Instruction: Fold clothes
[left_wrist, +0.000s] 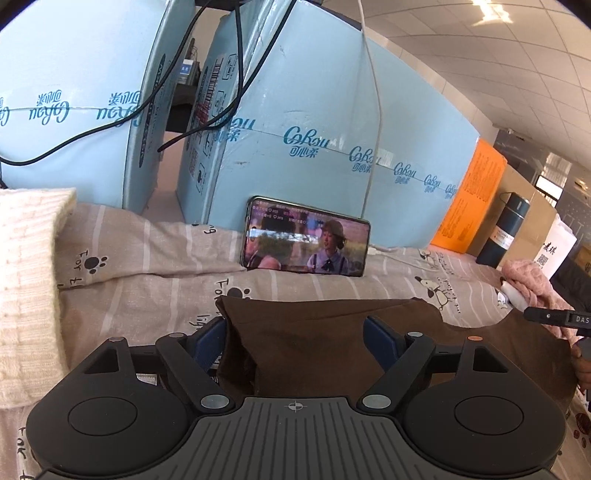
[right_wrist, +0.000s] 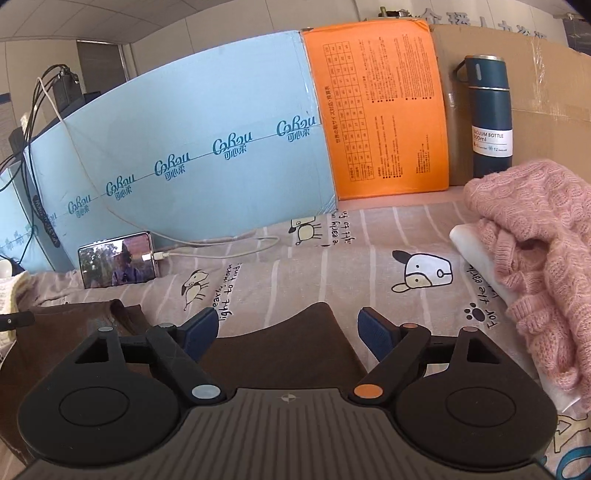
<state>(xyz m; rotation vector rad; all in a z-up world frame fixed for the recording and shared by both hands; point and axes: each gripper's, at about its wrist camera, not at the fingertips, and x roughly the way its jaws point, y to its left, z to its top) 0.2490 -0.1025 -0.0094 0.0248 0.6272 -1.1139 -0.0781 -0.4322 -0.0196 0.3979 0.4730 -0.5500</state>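
A brown garment (left_wrist: 332, 332) lies on the striped cartoon-print bedsheet (left_wrist: 166, 258). My left gripper (left_wrist: 295, 332) is open, its blue pads on either side of the garment's left part. My right gripper (right_wrist: 288, 328) is open with a raised corner of the brown garment (right_wrist: 295, 343) between its fingers. The right gripper's tip shows at the right edge of the left wrist view (left_wrist: 557, 317). Whether the pads touch the cloth I cannot tell.
A cream knit sweater (left_wrist: 29, 280) lies at the left. A pink knit sweater (right_wrist: 535, 243) lies at the right over something white. A phone (left_wrist: 306, 236) playing video leans on light-blue boxes (left_wrist: 332, 110). An orange box (right_wrist: 380, 110) and a dark vacuum bottle (right_wrist: 487, 114) stand behind.
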